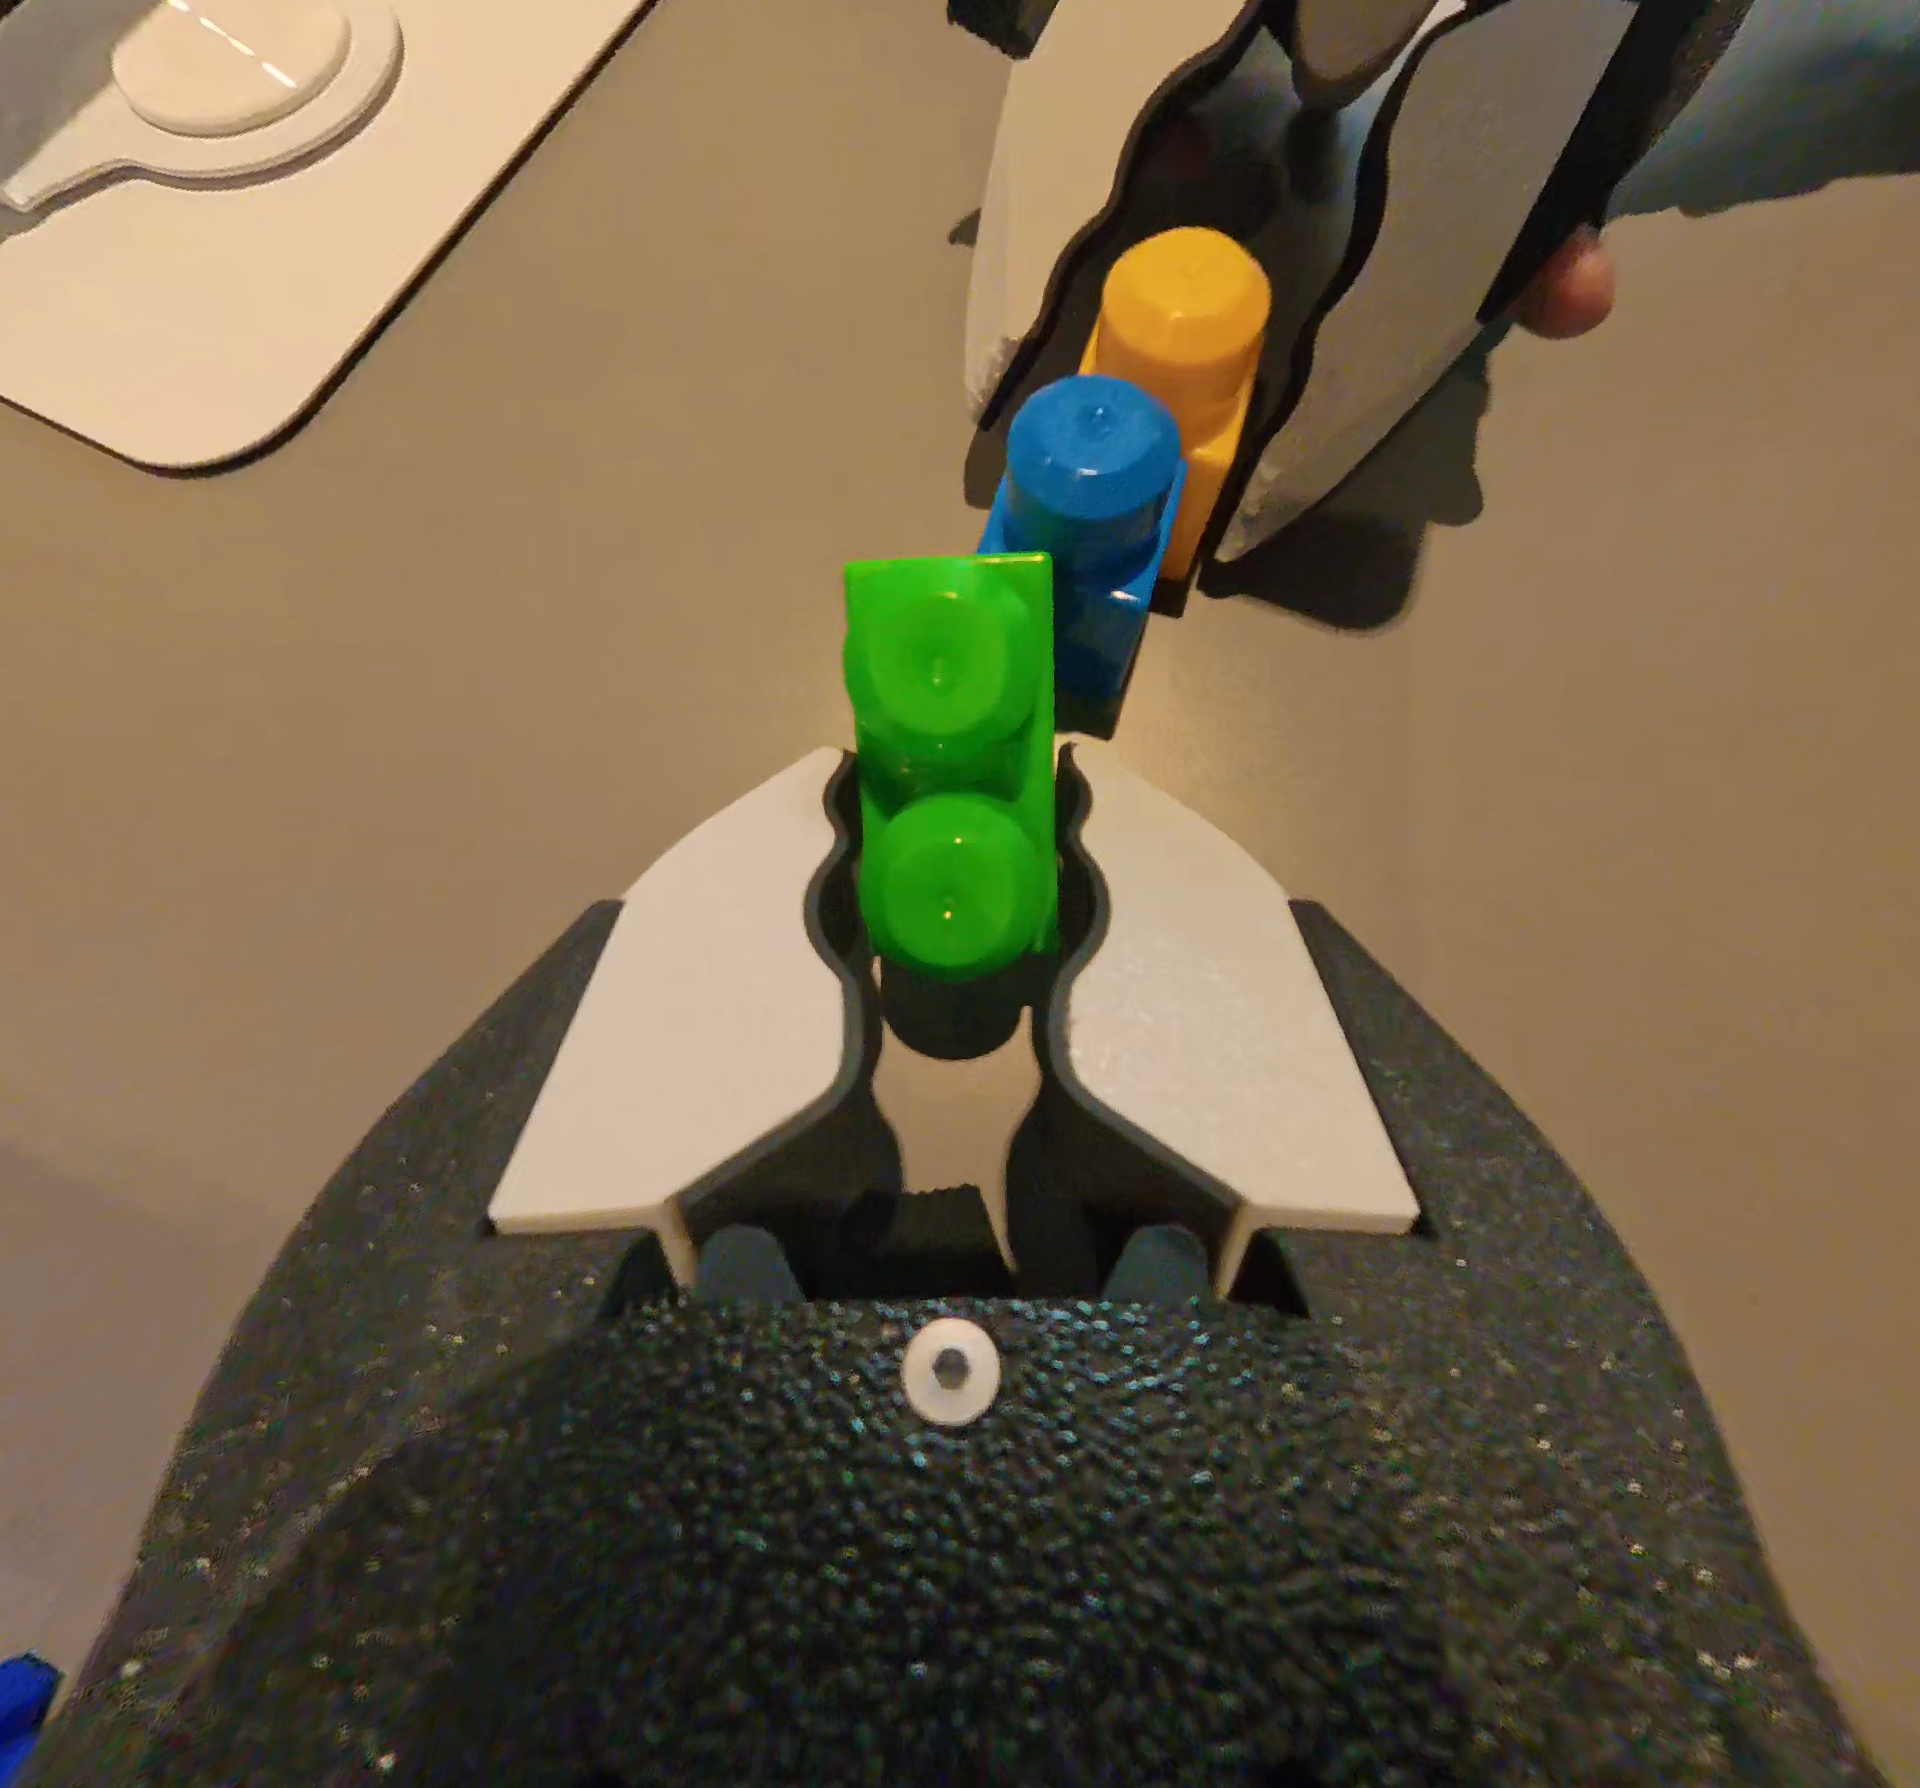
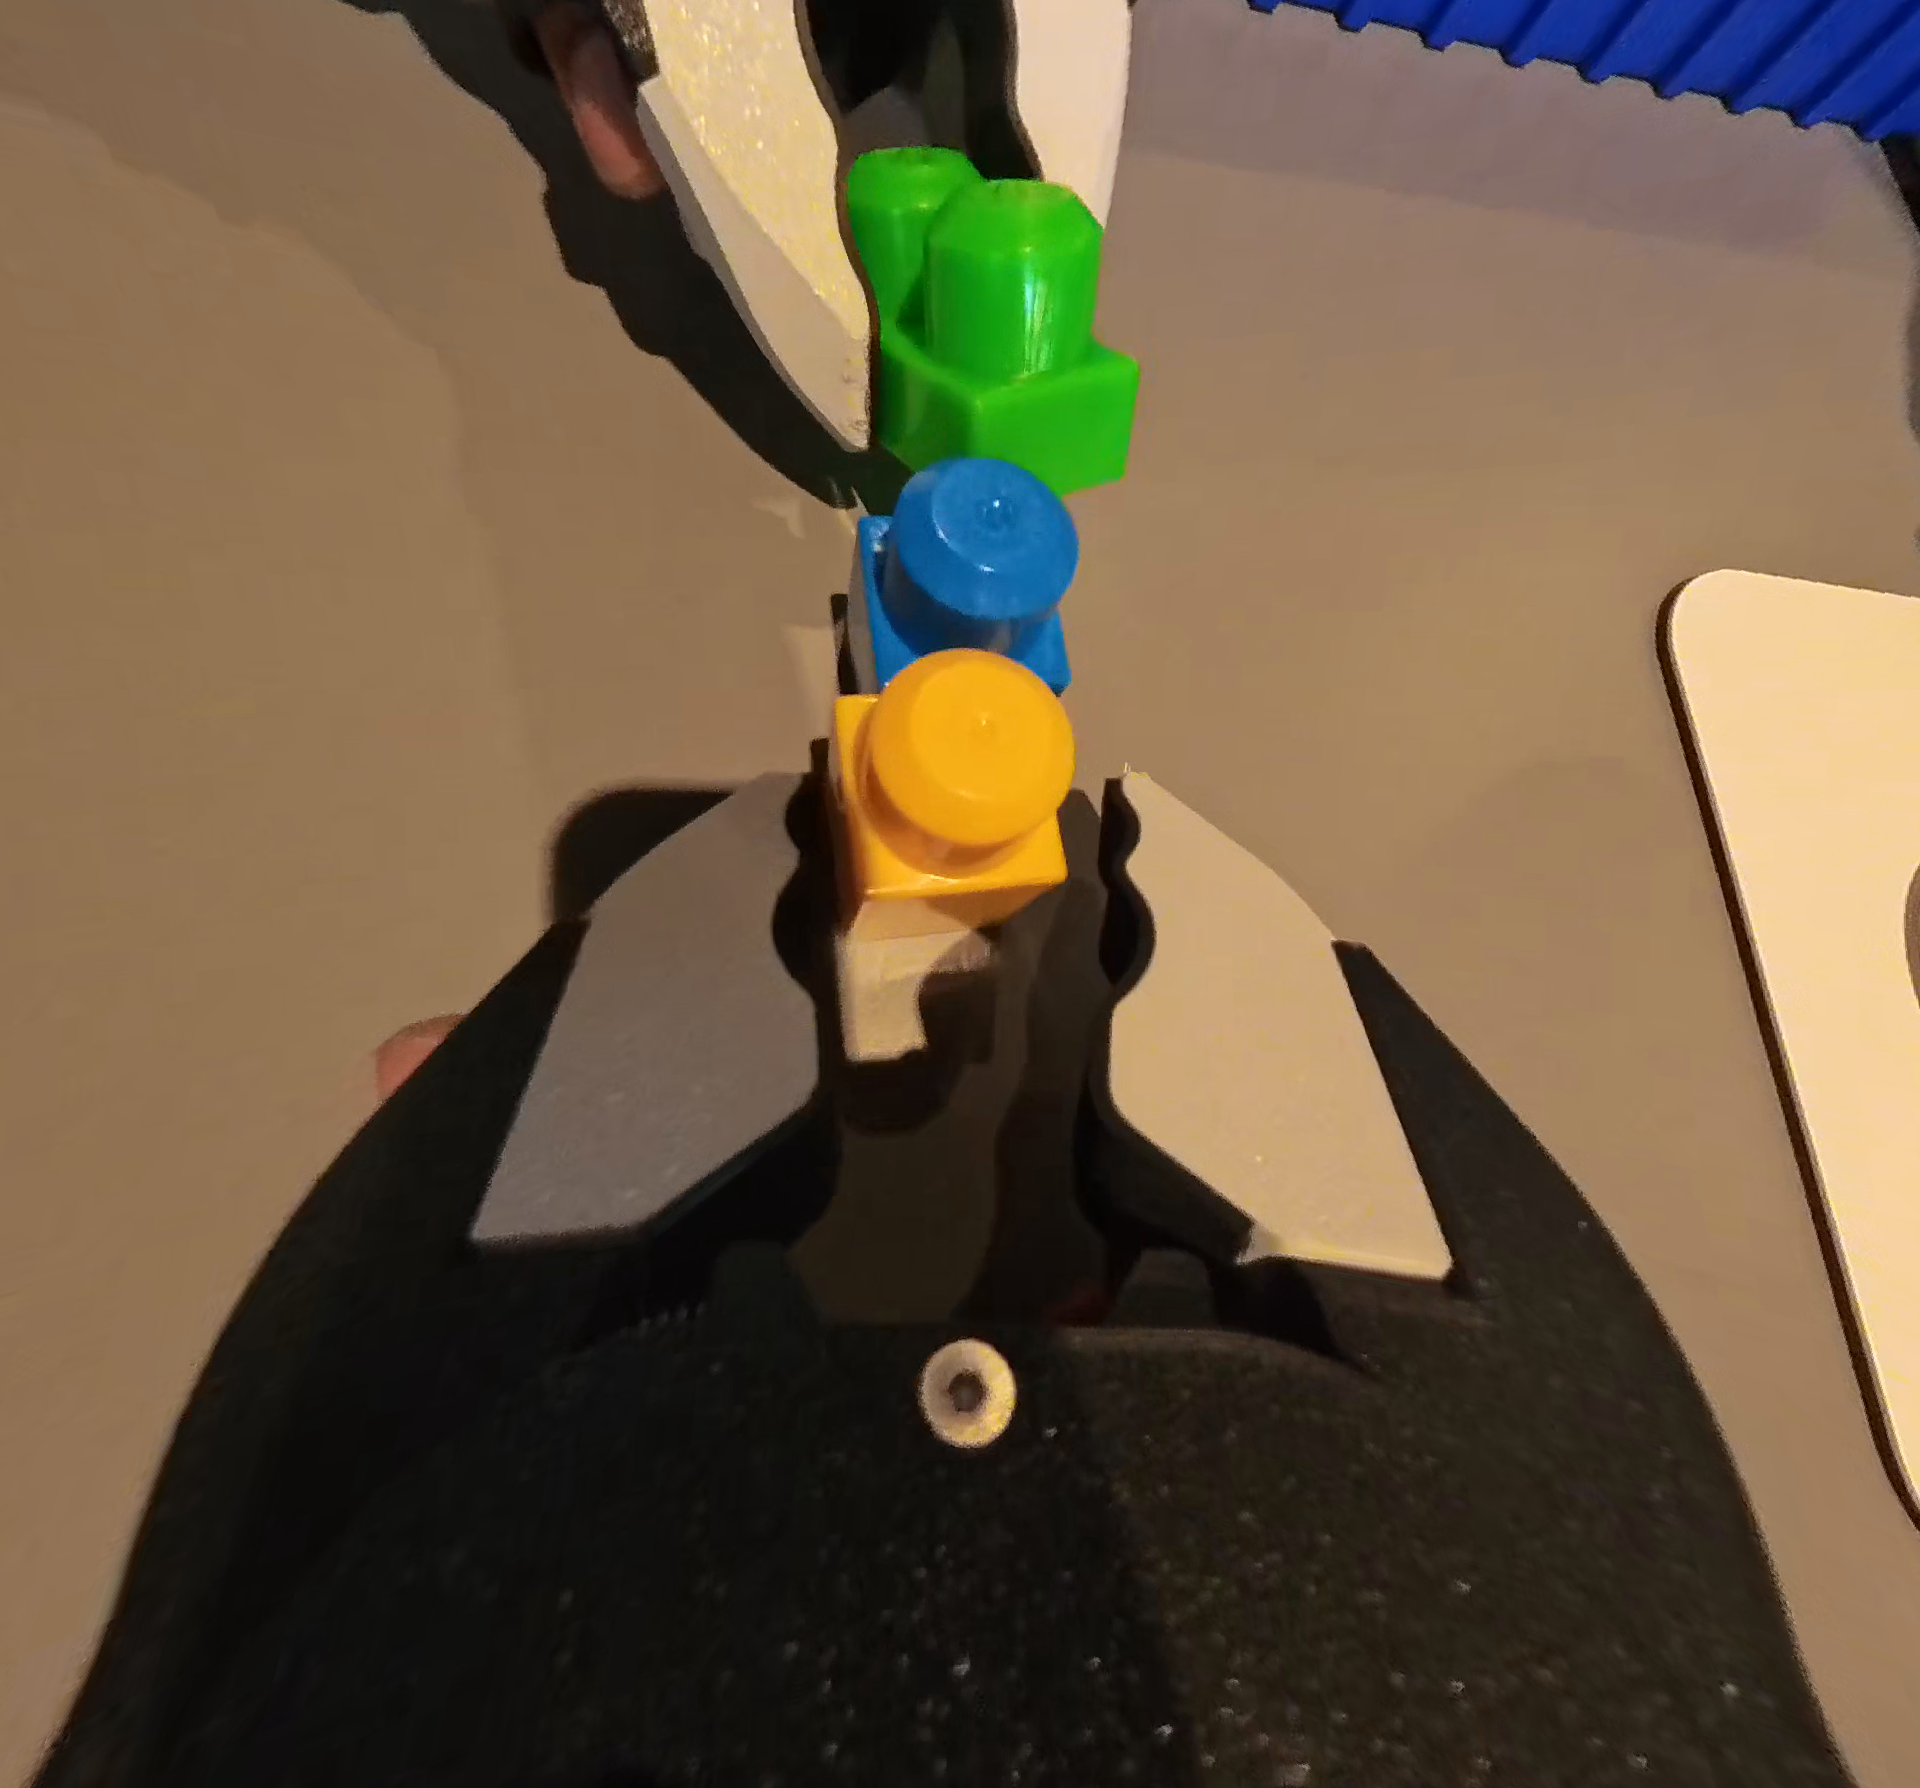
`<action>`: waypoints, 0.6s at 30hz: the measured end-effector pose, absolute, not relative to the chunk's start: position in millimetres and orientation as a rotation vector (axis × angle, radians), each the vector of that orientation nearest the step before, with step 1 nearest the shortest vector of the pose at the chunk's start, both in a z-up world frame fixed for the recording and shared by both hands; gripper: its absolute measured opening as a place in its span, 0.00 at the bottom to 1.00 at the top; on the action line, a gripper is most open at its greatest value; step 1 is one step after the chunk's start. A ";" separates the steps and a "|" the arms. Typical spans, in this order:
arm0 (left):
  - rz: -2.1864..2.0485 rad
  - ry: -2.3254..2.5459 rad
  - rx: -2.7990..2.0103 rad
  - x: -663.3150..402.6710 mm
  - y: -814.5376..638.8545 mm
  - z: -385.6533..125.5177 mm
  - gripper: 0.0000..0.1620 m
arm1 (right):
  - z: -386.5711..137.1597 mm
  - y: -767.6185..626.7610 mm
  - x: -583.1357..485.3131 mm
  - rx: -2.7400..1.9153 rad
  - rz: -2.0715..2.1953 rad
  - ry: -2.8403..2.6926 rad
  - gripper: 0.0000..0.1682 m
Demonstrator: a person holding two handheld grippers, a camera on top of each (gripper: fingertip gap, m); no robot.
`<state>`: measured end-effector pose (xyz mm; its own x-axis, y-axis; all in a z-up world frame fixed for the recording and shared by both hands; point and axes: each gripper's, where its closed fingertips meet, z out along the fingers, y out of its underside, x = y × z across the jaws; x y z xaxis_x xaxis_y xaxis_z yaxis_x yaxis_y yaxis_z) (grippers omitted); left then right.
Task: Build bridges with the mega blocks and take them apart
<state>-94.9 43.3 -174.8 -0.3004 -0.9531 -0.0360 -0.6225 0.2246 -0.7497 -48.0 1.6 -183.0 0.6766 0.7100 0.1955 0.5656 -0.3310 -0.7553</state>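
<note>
Two grippers | left gripper [image 1: 956, 865] clamps green block [image 1: 951, 762] | right gripper [image 2: 951, 855] jaws narrow around yellow block [image 2: 951, 803], contact unclear

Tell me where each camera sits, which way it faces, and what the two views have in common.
Left wrist view: sits on the left tongs, looking along them at the green block they grip; a fingertip shows behind the opposing tongs.
Right wrist view: sits on the right tongs, facing back, closed around the yellow block; fingertips show.
Shared: green, blue block, yellow in a row, the grey table, the white mat.
</note>
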 end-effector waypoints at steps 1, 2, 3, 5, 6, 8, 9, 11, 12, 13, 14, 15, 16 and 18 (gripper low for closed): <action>-0.870 2.010 -1.445 -94.4 43.3 -174.3 0.21 | -182.9 1.4 -48.3 -2.027 0.212 -0.987 0.30; -0.868 2.018 -1.445 -94.3 43.2 -173.6 0.21 | -182.8 1.3 -48.7 -2.022 0.211 -0.992 0.28; -0.864 2.025 -1.440 -94.3 43.0 -172.7 0.21 | -182.4 1.3 -49.1 -2.016 0.208 -0.998 0.27; -0.868 2.039 -1.424 -94.5 41.9 -170.3 0.21 | -182.1 1.2 -50.1 -2.003 0.208 -1.015 0.24; -0.879 2.041 -1.420 -94.4 41.2 -169.2 0.21 | -181.8 1.3 -50.6 -1.996 0.207 -1.023 0.24; -0.894 2.047 -1.413 -94.4 40.7 -168.8 0.21 | -181.6 1.0 -51.4 -1.990 0.216 -1.034 0.23; -0.903 2.052 -1.410 -94.6 40.4 -169.2 0.21 | -181.4 0.7 -51.9 -1.987 0.225 -1.040 0.23; -0.910 2.063 -1.398 -94.5 40.1 -170.4 0.21 | -180.3 0.7 -52.2 -1.974 0.234 -1.052 0.24; -0.914 2.070 -1.395 -94.6 40.2 -171.0 0.21 | -180.1 1.5 -50.7 -1.971 0.231 -1.052 0.24; -0.916 2.075 -1.391 -94.4 40.5 -171.4 0.21 | -180.1 2.2 -48.7 -1.971 0.229 -1.050 0.24; -0.920 2.081 -1.386 -94.3 40.5 -171.6 0.21 | -179.9 2.6 -47.5 -1.972 0.232 -1.048 0.24; -0.927 2.086 -1.382 -94.0 40.1 -171.7 0.21 | -179.5 2.7 -47.3 -1.971 0.240 -1.047 0.24; -0.934 2.090 -1.381 -93.6 39.6 -171.8 0.21 | -179.3 2.4 -47.6 -1.970 0.245 -1.050 0.24; -0.944 2.101 -1.377 -92.7 38.1 -172.6 0.21 | -180.6 2.5 -48.0 -1.972 0.236 -1.058 0.26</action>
<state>-92.7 38.1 -172.6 -0.3973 -0.9177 -0.0044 -0.6062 0.2661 -0.7495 -48.0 2.5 -180.6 0.6220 0.7526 0.2161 0.5897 -0.2687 -0.7616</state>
